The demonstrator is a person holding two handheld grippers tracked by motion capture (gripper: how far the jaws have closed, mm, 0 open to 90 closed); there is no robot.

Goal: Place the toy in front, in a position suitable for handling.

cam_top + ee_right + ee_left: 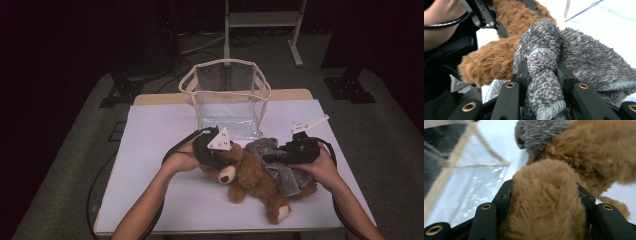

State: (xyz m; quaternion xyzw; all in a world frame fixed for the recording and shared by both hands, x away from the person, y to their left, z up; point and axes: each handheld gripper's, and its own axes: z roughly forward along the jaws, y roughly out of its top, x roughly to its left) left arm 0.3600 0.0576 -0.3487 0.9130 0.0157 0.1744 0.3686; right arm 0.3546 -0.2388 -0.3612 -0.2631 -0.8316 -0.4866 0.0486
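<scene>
On my left, the left gripper (216, 149) has its jaws clamped on the brown teddy bear (252, 177): in the left gripper view a thick lump of brown fur (546, 202) fills the whole gap between the jaws and bulges past their tips, with both pads pressing into it. Beyond those tips I see more of the bear's body and a patch of the grey fuzzy cloth (536, 133), and off to the jaws' left stands the clear bag with cream trim (461, 170) on the white desk (499, 135). From above, that bag (226, 95) sits just behind both grippers, open at the top, and the bear lies on its side on the desk (155, 150) between my two hands. On my right, the right gripper (280, 156) is clenched on the grey cloth (544, 75); a bunched fold of it is squeezed tight between the jaws, and the rest spreads out beyond them and to their right. To the left of these jaws the bear's brown fur (491, 60) lies against the cloth, and farther off the left gripper (486, 17) grips the bear.
</scene>
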